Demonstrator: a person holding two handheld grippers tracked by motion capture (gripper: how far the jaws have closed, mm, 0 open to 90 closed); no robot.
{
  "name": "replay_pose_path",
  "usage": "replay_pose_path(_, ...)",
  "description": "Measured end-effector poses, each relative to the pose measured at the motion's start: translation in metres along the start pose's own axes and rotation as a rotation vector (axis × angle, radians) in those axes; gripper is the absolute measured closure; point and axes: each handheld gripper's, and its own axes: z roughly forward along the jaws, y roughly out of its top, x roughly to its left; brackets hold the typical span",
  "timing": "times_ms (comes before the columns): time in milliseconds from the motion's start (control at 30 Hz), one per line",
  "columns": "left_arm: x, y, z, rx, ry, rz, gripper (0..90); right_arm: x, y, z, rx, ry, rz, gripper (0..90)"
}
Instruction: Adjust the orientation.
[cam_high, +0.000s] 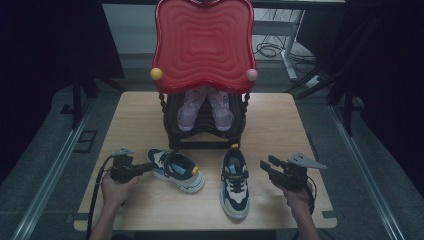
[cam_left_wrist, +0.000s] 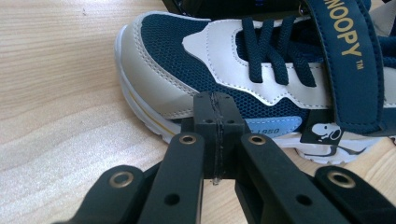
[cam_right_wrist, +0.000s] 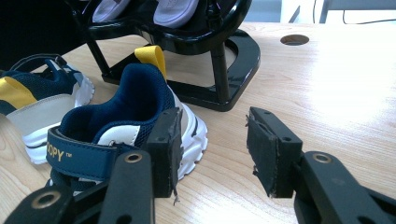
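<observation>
Two sneakers (cam_high: 177, 170) before rack (cam_high: 205, 135) — grippers (cam_high: 142, 169) outside, on table (cam_high: 140, 112)

The left shoe's (cam_left_wrist: 243, 70) navy strap (cam_left_wrist: 348, 60) reads "NOOPY TM" in gold letters; its pale blue side patch (cam_left_wrist: 279, 126) shows "1950". The right shoe's (cam_right_wrist: 126, 126) strap (cam_right_wrist: 81, 154) reads "OPY TM".

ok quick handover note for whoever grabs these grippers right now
Left gripper: shut, empty, tips at the toe of the left sneaker, which lies angled on the table.
Right gripper: open, empty, just right of the right sneaker, not touching.
Rack already holds a pink pair.
Done: nothing lifted. Left: probably both navy sneakers onto the rack.
</observation>
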Motion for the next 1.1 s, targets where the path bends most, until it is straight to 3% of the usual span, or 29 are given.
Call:
replay_pose_path(367,0.000,0.000,-0.002,-0.013,0.005,-0.002,89.3,0.002,0.001,-0.002,-0.021,-0.008,0.000,56.0)
replay_pose_path(600,-0.011,-0.007,-0.015,-0.052,-0.017,0.012,85.5,0.021,0.013,-0.008,-0.071,0.026,-0.031,61.0)
replay_pose_path(667,-0.016,-0.008,-0.020,-0.060,-0.046,0.029,80.8,0.027,0.015,-0.007,-0.068,0.047,-0.041,62.2)
replay_pose_path(767,-0.024,-0.008,-0.023,-0.052,-0.042,0.065,68.8,0.034,0.017,-0.005,-0.057,0.073,-0.053,66.1)
replay_pose_path(900,-0.034,-0.008,-0.025,-0.056,-0.050,0.099,53.7,0.039,0.019,-0.003,-0.046,0.117,-0.053,78.0)
replay_pose_path(967,-0.036,-0.007,-0.026,-0.055,-0.052,0.107,48.6,0.041,0.019,-0.003,-0.045,0.141,-0.040,80.9)
replay_pose_path(1100,-0.043,-0.007,-0.030,-0.052,-0.069,0.125,42.3,0.055,0.023,0.000,-0.031,0.176,-0.075,87.2)
